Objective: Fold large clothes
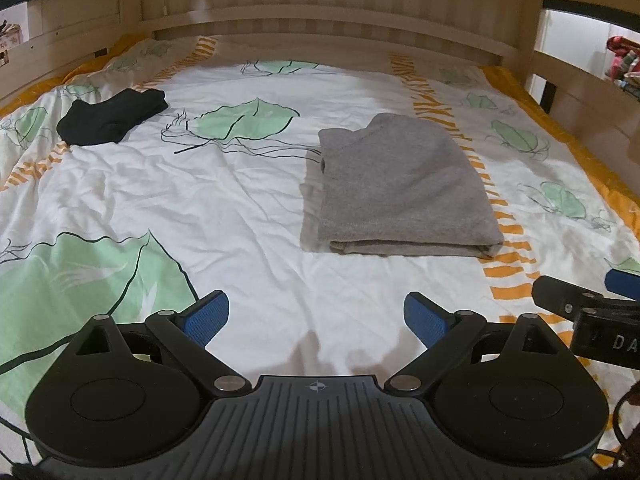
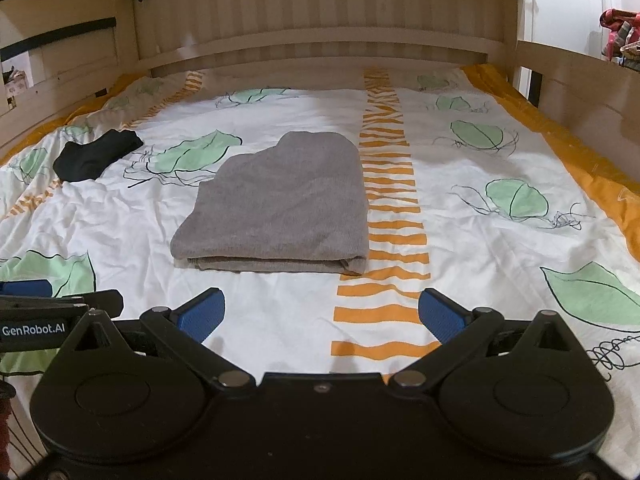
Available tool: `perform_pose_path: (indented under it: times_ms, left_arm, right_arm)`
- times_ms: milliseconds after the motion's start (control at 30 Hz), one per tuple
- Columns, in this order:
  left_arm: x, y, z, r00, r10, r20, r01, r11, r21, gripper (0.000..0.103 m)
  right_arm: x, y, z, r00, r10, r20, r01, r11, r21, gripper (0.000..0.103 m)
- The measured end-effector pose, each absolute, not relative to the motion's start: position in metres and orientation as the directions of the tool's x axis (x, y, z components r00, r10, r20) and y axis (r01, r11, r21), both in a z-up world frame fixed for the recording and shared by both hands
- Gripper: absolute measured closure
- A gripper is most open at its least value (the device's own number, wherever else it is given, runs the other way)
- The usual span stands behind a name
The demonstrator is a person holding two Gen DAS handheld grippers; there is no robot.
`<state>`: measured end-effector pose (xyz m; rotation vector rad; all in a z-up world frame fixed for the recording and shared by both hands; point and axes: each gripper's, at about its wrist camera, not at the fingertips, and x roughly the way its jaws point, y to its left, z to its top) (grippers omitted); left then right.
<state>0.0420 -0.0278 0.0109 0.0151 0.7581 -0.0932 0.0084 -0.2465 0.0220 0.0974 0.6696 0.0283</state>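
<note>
A grey garment point(image 1: 400, 188) lies folded into a thick rectangle on the bed, right of centre in the left wrist view and centre-left in the right wrist view point(image 2: 280, 204). A small black garment point(image 1: 110, 117) lies crumpled at the far left, also in the right wrist view point(image 2: 96, 155). My left gripper point(image 1: 316, 318) is open and empty, held over the bed short of the grey garment. My right gripper point(image 2: 320, 314) is open and empty, just in front of the garment's near folded edge. Each gripper shows at the edge of the other's view.
The bed has a white cover point(image 1: 240, 216) with green leaves and orange stripes, wrinkled at the left. A wooden headboard point(image 1: 320, 20) and side rails point(image 2: 560, 76) enclose it. Colourful items point(image 2: 620, 28) hang beyond the right rail.
</note>
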Motion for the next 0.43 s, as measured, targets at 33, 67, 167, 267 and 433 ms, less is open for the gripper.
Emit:
perform_pose_path:
  times_ms: [33,67,167,267,433]
  left_arm:
    - [0.0422,-0.0279,0.0106,0.722,-0.078,-0.688,0.09,0.996,-0.018,0.008]
    - [0.0423,-0.0279,0.0102,0.721,-0.078,-0.688,0.091,0.996,-0.017,0.008]
    - [0.0424,-0.0277,0.0093,0.722,-0.076,-0.688,0.092,0.996,-0.014,0.008]
    - [0.0418,-0.0283,0.0085,0.727,-0.066,-0.684,0.088,0.996,-0.002,0.008]
    - [0.0428,-0.0277,0.0074,0.724,-0.062,-0.687,0.09,0.996,0.005,0.008]
  right_arm:
    - [0.0086,-0.2465,0.0213,0.783,0.059,-0.62,0.005,0.995,0.101,0.0]
    - [0.0088,-0.2464,0.0206,0.781,0.061,-0.621,0.005,0.995,0.103,0.0]
    - [0.0097,-0.2461,0.0185,0.776,0.064,-0.627,0.003,0.995,0.104,0.0]
    - [0.0093,-0.2448,0.0173,0.775,0.066,-0.629,0.002,0.994,0.107,0.0]
    - [0.009,-0.244,0.0146,0.77,0.071,-0.634,0.0,0.994,0.111,0.0]
